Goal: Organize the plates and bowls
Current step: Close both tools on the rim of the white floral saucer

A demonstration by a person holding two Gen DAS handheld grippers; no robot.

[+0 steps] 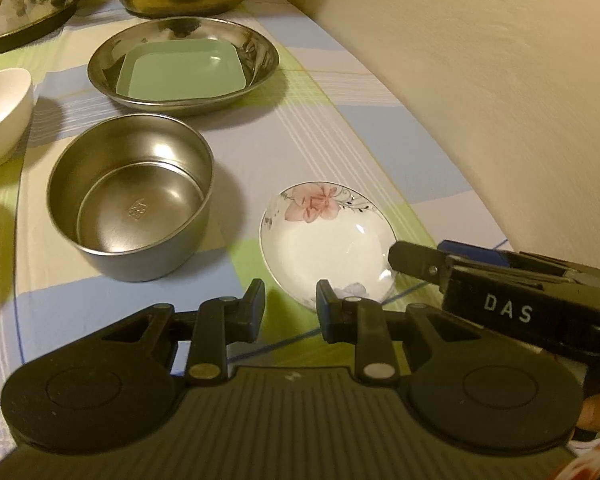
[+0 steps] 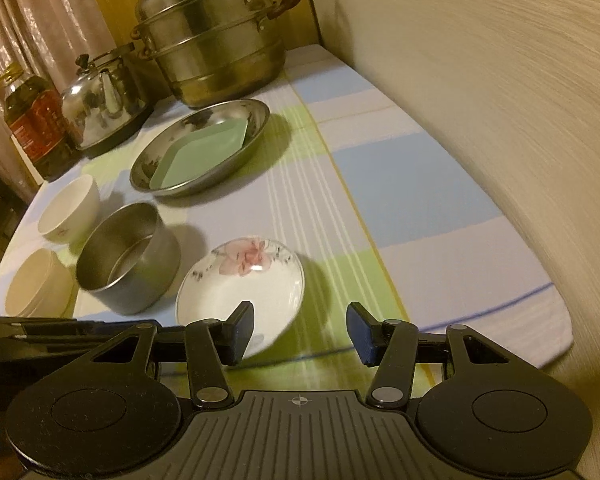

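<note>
Floral dish (image 1: pixel 328 240) on the checked counter (image 1: pixel 340 128), just right of the steel bowl (image 1: pixel 134 196) | left tongs (image 1: pixel 290 308) released, empty, at dish's near rim | right tongs (image 2: pixel 300 330) released, left finger (image 2: pixel 240 330) over the dish, nothing grasped | green tray (image 1: pixel 180 70) inside steel plate (image 1: pixel 260 46) behind the bowl.

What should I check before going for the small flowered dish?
1. Flowered dish upright and empty on the tablecloth: ok.
2. Right gripper jaws apart, nothing between them: ok.
3. Left gripper holds nothing, gap narrow: ok.
4. Right gripper straddles the dish rim: not ok, only its left finger overlaps the dish.
5. Steel bowl apart from the dish: cannot tell, very close.
6. Green tray already nested in the steel plate: ok.
</note>
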